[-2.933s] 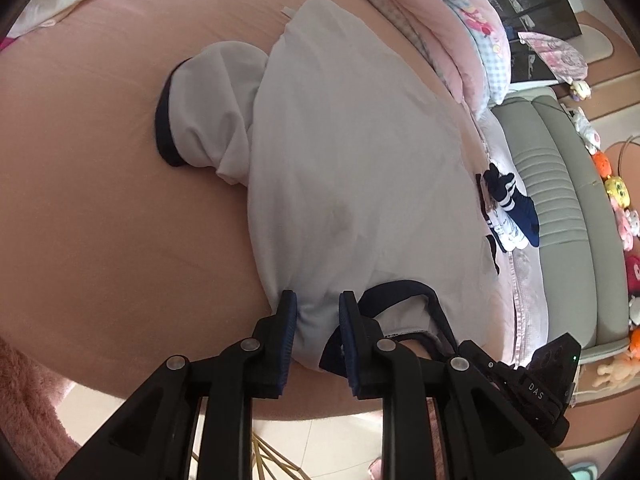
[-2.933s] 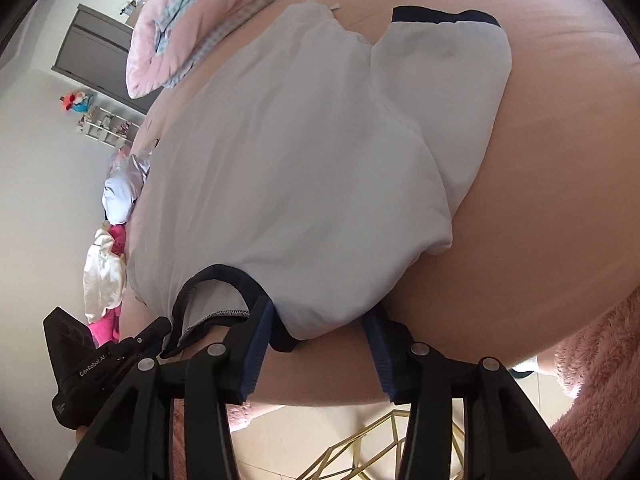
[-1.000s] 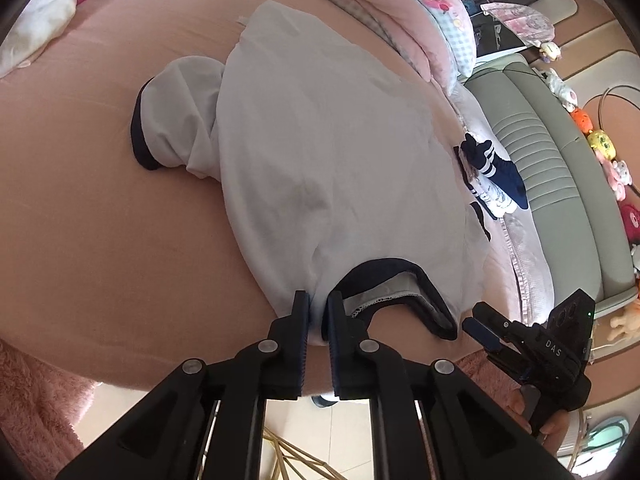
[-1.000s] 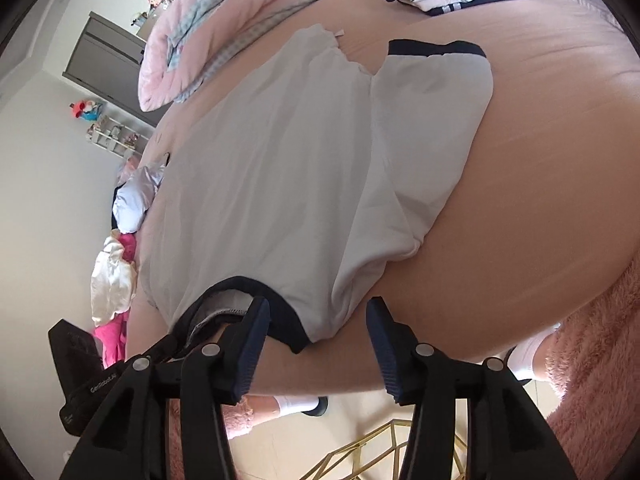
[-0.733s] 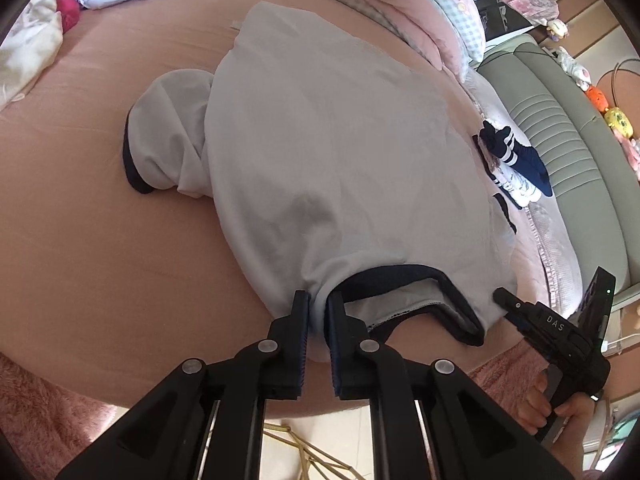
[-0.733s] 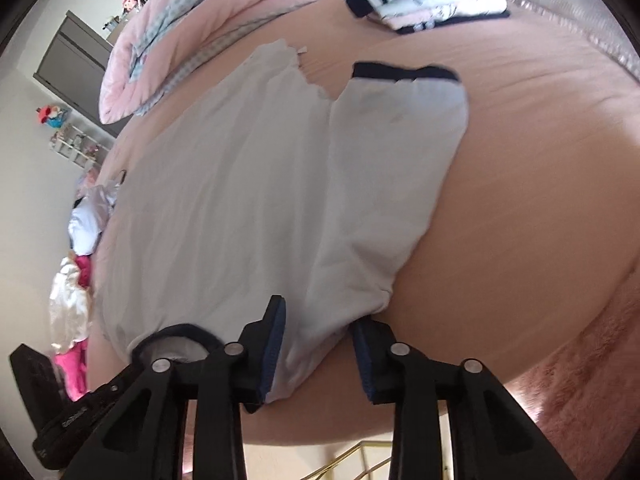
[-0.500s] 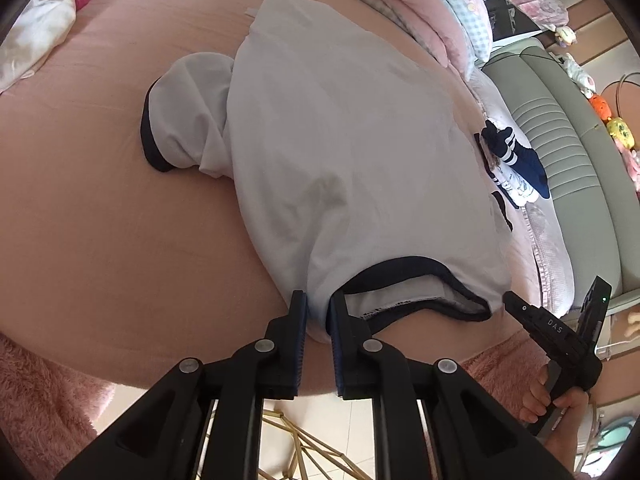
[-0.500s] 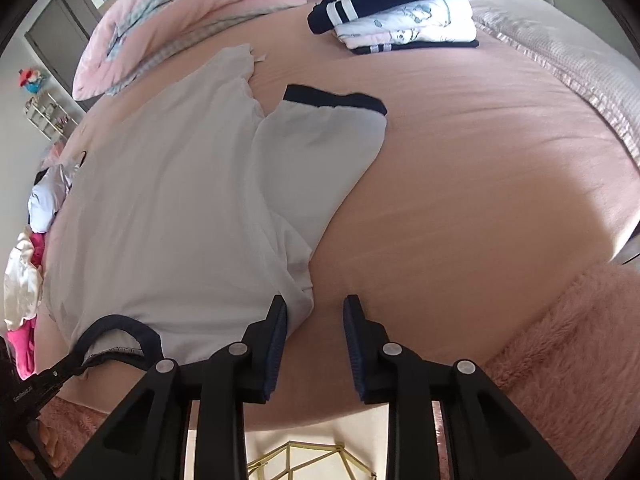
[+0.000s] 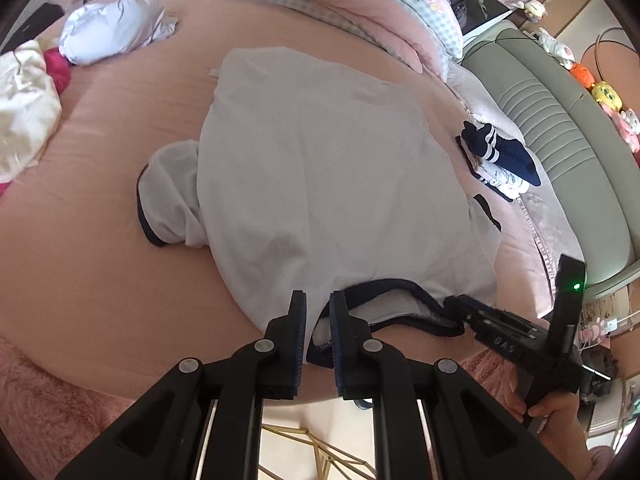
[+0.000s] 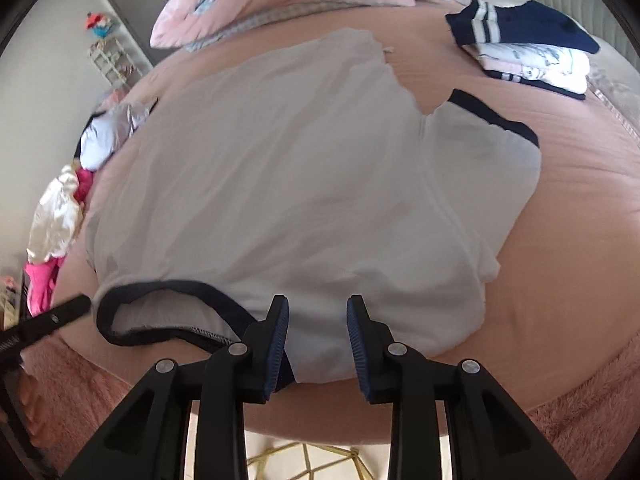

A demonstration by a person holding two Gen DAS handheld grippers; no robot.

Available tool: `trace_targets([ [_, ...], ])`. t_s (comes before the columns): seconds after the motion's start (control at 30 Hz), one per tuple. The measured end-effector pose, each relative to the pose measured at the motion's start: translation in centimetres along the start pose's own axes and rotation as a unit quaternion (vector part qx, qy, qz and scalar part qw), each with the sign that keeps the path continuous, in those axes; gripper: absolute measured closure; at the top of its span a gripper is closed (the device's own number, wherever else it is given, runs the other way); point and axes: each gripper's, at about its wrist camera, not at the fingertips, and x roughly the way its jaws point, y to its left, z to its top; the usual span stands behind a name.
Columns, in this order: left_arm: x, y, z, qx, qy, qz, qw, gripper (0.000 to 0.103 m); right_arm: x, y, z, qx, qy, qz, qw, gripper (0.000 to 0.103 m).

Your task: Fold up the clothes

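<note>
The left gripper [image 9: 318,312] pinches the shoulder beside the navy collar of the pale grey short-sleeved T-shirt with navy trim [image 9: 328,184], its jaws nearly closed on the cloth. The right gripper [image 10: 317,322] stands parted over the other shoulder, fabric between its fingers. The shirt lies spread on the round pink bed [image 10: 580,216]. Beyond sits a folded stack of navy and white clothes [image 10: 528,52].
</note>
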Motion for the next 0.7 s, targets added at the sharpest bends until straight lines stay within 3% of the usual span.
trace_targets([
  [0.1, 0.2, 0.3, 0.9, 0.009, -0.008, 0.007, 0.9999, 0.093, 0.2, -0.1, -0.9, -0.022, 0.013, -0.018, 1.000, 0.074],
  [0.23, 4.3, 0.3, 1.2, 0.035, 0.026, 0.006, 0.9990, 0.092, -0.6, -0.8, -1.6, -0.025, 0.031, -0.026, 0.999, 0.075],
  [0.4, 4.0, 2.1, 0.6, 0.007, 0.055, -0.010, 0.9984, 0.093, -1.1, -0.4, -2.2, -0.055, 0.040, -0.050, 0.996, 0.075],
  [0.57, 3.7, 4.0, 0.0, -0.022, 0.083, -0.025, 0.9960, 0.092, -2.0, -0.7, -2.4, -0.038, 0.040, -0.042, 0.998, 0.074],
  [0.7, 1.6, 8.2, 2.1, -0.097, 0.002, 0.019, 0.9951, 0.092, -4.2, 1.4, -0.5, -0.029, -0.004, 0.032, 0.999, 0.074],
])
